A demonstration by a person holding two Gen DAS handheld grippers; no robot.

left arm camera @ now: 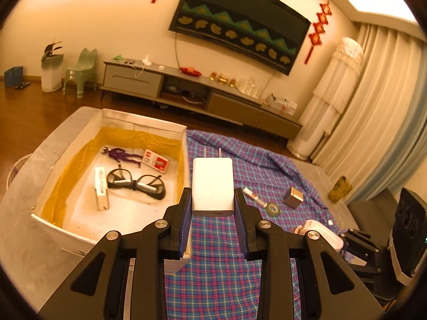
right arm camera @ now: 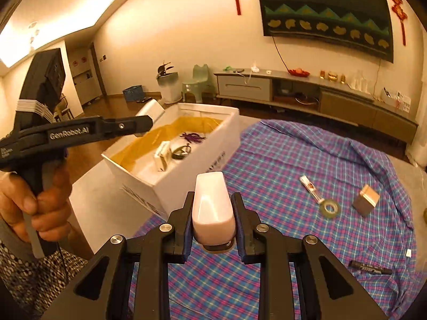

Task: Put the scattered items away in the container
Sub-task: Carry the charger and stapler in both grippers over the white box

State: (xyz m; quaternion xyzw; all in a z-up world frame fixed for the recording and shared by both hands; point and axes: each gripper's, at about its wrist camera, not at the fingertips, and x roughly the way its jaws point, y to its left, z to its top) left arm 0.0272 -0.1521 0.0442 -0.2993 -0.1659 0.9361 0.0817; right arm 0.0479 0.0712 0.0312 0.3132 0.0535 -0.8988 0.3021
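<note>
My left gripper [left arm camera: 212,197] is shut on a white plug charger [left arm camera: 212,184], held above the plaid cloth just right of the white box [left arm camera: 66,236]. The box holds black glasses [left arm camera: 136,182], a purple figure [left arm camera: 121,155], a red and white card [left arm camera: 155,160] and a small white box [left arm camera: 101,188]. My right gripper [right arm camera: 214,208] is shut on a pale pink smooth object [right arm camera: 212,208], held above the cloth near the box's [right arm camera: 186,176] right side. A tape roll [right arm camera: 330,208], a small tube [right arm camera: 309,186], a metal tin [right arm camera: 366,200] and a black marker [right arm camera: 371,268] lie on the cloth.
The plaid cloth [right arm camera: 280,160] covers a grey table [left arm camera: 24,213]. The left gripper's body [right arm camera: 80,130] and hand show at the left of the right wrist view. A TV cabinet [left arm camera: 186,90] stands behind, curtains at the right.
</note>
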